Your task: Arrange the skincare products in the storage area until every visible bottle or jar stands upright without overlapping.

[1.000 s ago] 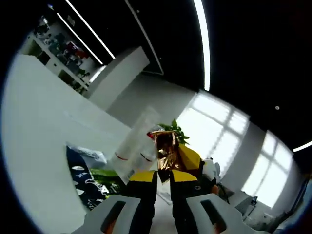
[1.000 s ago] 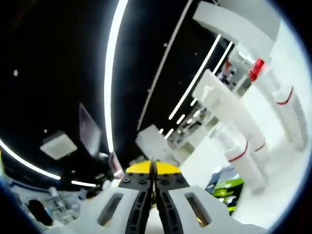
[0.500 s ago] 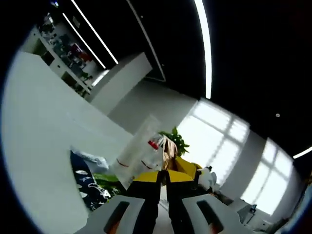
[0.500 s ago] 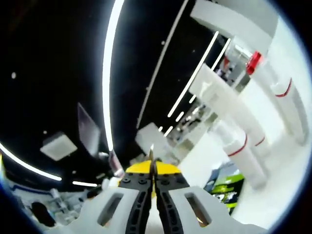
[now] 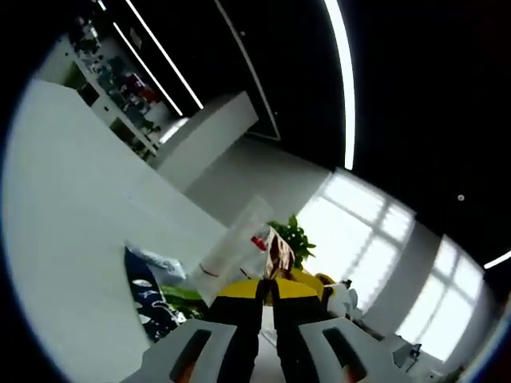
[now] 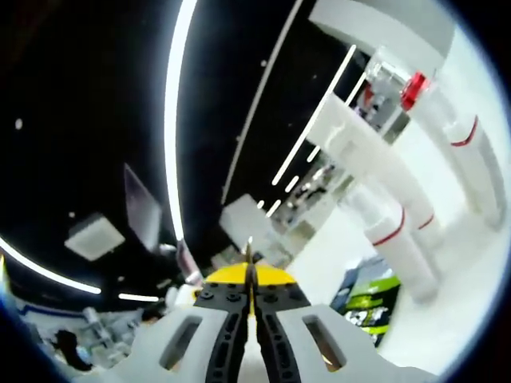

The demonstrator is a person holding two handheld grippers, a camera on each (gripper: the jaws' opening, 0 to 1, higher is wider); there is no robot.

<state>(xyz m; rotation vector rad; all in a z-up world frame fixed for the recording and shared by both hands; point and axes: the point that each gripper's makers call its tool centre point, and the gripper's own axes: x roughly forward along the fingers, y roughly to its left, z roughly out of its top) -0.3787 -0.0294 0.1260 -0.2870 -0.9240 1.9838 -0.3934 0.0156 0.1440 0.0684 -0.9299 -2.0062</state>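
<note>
Standing just beyond closed left claw (image 5: 267,289), white tube (image 5: 231,249); right claw (image 6: 249,294) closed.

In the left gripper view, the left tongs (image 5: 267,294) hide the lower end of the clear tube (image 5: 231,254), and its red-capped end is too small to read. The dark patterned pouch (image 5: 148,294) is partly covered by the tongs' body. In the right gripper view, the right tongs (image 6: 250,281) pinch a thin sliver too slight to identify. The red-capped bottle (image 6: 451,136) is cut by the view's edge, and the green packet (image 6: 369,297) shows blurred print.
</note>
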